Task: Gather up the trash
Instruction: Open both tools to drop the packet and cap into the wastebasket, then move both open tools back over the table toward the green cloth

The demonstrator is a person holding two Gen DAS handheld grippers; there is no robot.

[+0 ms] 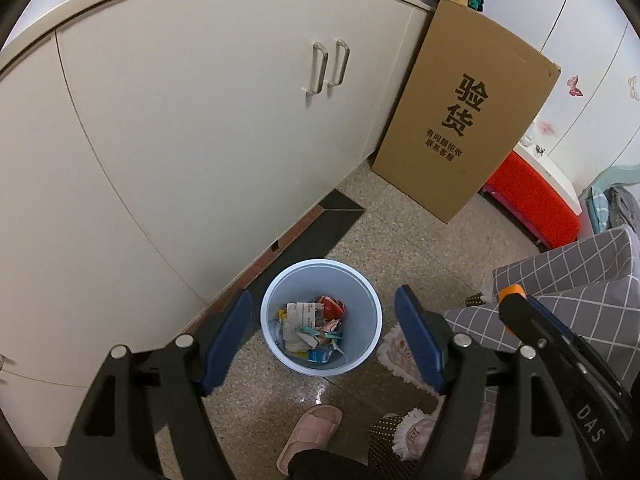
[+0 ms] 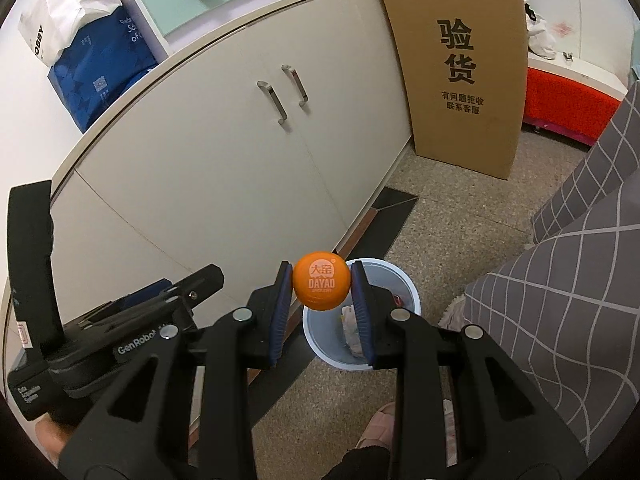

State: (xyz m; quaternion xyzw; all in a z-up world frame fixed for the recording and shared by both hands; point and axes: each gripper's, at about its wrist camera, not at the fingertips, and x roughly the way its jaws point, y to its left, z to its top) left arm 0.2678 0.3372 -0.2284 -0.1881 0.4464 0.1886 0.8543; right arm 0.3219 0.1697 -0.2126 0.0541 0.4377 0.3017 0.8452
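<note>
My right claw (image 2: 321,286) pinches an orange cap (image 2: 321,285) printed DAYAO, above the near rim of the pale bin (image 2: 404,280). My left claw (image 1: 323,322) is spread wide over that bin (image 1: 276,300), with crumpled wrappers (image 1: 314,330) inside. Ahead, bare floor runs to a cardboard box (image 2: 460,64) printed 验货; a white cabinet (image 2: 224,152) stands left and a grey checked cover (image 2: 580,280) right.

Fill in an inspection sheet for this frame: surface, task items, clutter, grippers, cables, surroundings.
Surface: speckled floor, with a dark tile strip along the cabinet.
Job's things: orange DAYAO cap; light blue trash bin holding crumpled wrappers.
Clutter: pink slipper, patterned slippers beside the bin.
Grippers: right gripper shut on the cap above the bin; left gripper jaws open, empty.
Cables: nothing seen.
Surroundings: white cabinet, cardboard box, grey checked cover.
</note>
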